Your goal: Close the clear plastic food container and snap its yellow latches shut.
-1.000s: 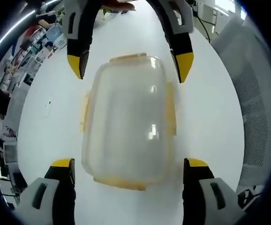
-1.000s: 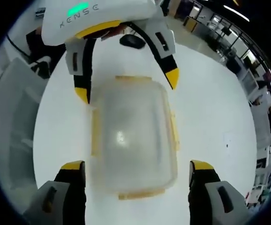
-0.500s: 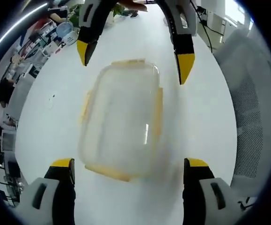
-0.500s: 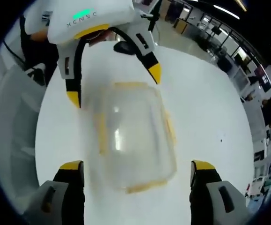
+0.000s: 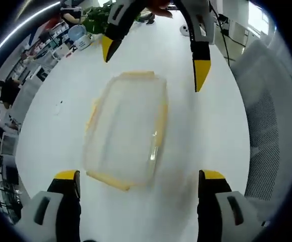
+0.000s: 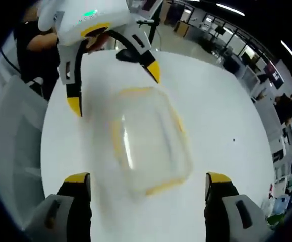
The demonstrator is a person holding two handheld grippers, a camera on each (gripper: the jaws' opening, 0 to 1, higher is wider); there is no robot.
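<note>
The clear plastic container lies on the white table with its lid on, and yellow latches run along its edges. Blur hides whether the latches are snapped down. My left gripper hovers open above the container's near end. My right gripper hangs open over the far end, facing it. In the right gripper view the container sits tilted, between my right gripper, which is open, and my left gripper, also open. Nothing is held.
A grey mesh chair stands close to the table's edge, and the chair shows again in the right gripper view. A dark mouse-like object lies on the table behind the left gripper. A person in dark clothes is behind it. Office desks lie beyond.
Both grippers have drawn back from the container, so it looks smaller and more tilted in both views. Their jaws have stayed open. The container itself seems not to have moved.
</note>
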